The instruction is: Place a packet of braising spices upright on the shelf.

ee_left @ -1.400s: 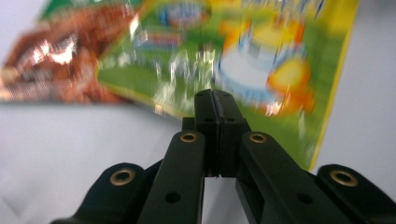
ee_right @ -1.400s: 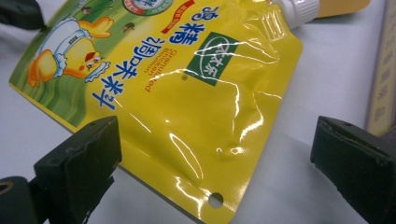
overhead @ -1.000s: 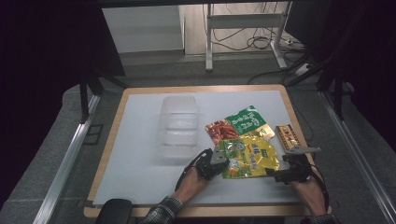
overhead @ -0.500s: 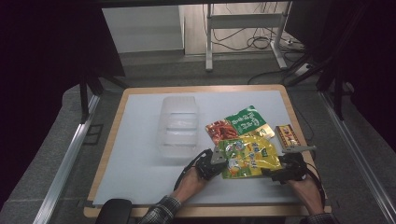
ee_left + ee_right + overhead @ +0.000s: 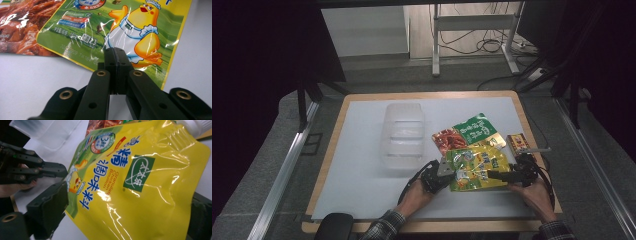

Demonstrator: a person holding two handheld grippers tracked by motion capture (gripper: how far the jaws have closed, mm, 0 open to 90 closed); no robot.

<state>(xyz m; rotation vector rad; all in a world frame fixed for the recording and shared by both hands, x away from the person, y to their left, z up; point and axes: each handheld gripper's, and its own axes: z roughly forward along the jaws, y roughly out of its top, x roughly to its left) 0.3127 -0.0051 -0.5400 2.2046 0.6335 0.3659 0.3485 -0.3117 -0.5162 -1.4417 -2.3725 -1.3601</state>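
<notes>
My left tongs (image 5: 451,172) are closed, pads together, clamped on the near left edge of the yellow bouillon pouch (image 5: 476,167); in the left gripper view the tips (image 5: 115,53) meet on the pouch margin just below the printed chick. My right tongs (image 5: 494,174) stand wide around the pouch's right end. Their jaws have just been closing a little, with the pouch between them, but the right gripper view does not show the pads pressing on the film.

Location: the pouch lies on the white counter (image 5: 362,165), right of centre, near my edge. Its far edge overlaps the red snack pouch (image 5: 446,140), which sits beside the green pouch (image 5: 476,129). A small brown-red packet (image 5: 518,143) lies just beside its right corner, close to the counter's right rim.

Clearance: the clear plastic container (image 5: 403,134) stands near, to the left of the packets. The counter left of the container and toward my edge is open white surface.

Legible print: the right gripper view reads "Granulated Chicken Bouillon" (image 5: 108,185) beside large blue Chinese characters, plus a green square logo. The left gripper view shows small printed lines too fine to read.
</notes>
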